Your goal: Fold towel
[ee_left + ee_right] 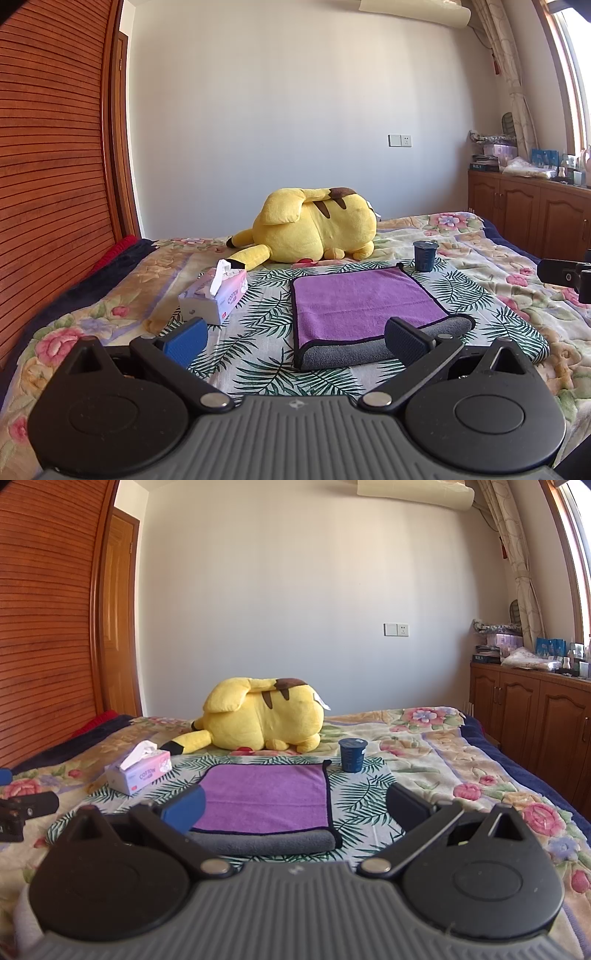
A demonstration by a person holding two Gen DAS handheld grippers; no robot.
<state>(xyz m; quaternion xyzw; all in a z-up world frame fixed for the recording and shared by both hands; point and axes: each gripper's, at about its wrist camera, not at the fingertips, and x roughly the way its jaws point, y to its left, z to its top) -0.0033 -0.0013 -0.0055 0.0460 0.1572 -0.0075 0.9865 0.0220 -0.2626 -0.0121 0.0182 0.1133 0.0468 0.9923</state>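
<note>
A purple towel (pixel 360 302) with a grey underside and black trim lies folded on a leaf-print cloth (pixel 258 295) on the bed; its grey near edge rolls toward me. It also shows in the right wrist view (pixel 266 797). My left gripper (pixel 295 341) is open and empty, held just short of the towel's near edge. My right gripper (pixel 295 808) is open and empty, also just short of the towel. The other gripper shows at the frame edge in each view.
A tissue box (pixel 214 297) lies left of the towel. A dark blue cup (pixel 425 255) stands at its far right corner. A yellow plush toy (pixel 314 229) lies behind. A wooden wardrobe (pixel 48 184) is left, cabinets (pixel 524 210) right.
</note>
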